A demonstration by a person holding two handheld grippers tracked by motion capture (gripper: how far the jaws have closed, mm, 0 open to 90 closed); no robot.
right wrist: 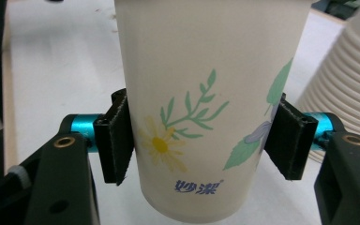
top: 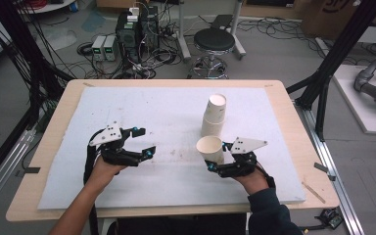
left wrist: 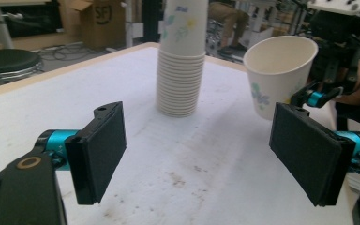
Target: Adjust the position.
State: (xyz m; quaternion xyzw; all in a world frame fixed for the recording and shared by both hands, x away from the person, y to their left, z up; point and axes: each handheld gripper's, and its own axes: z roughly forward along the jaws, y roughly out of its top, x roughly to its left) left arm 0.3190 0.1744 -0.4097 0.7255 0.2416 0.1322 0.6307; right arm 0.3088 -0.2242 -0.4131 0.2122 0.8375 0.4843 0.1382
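A lab floor strewn with cables, a black round stool (top: 214,40) and power boxes lies beyond a pale wooden worktop (top: 58,110) covered by a white foam sheet (top: 142,107). Right of the sheet's centre stands a tall stack of white paper cups (top: 214,116), mouth up. Just in front of it, toward the near edge, the right gripper (top: 223,157) holds a single white paper cup with printed flowers (top: 210,149); in the right gripper view its jaws press the cup's wall from both sides, low on the body, with the cup's long axis upright and tipped slightly. Whether its base touches the sheet cannot be told. The left gripper (top: 143,142) sits near the sheet's left half, jaws spread wide with nothing between them, well apart from both cups. Seen along the left gripper's jaws, the held cup lies ahead and to the right, the stack ahead and near centre; the right hand is clearly the nearer one to any move on the stack. Blue Chinese characters reading 妙洁 are printed near the cup's base below a yellow daisy and green sprig; letters on a distant cardboard box are too unclear to read.
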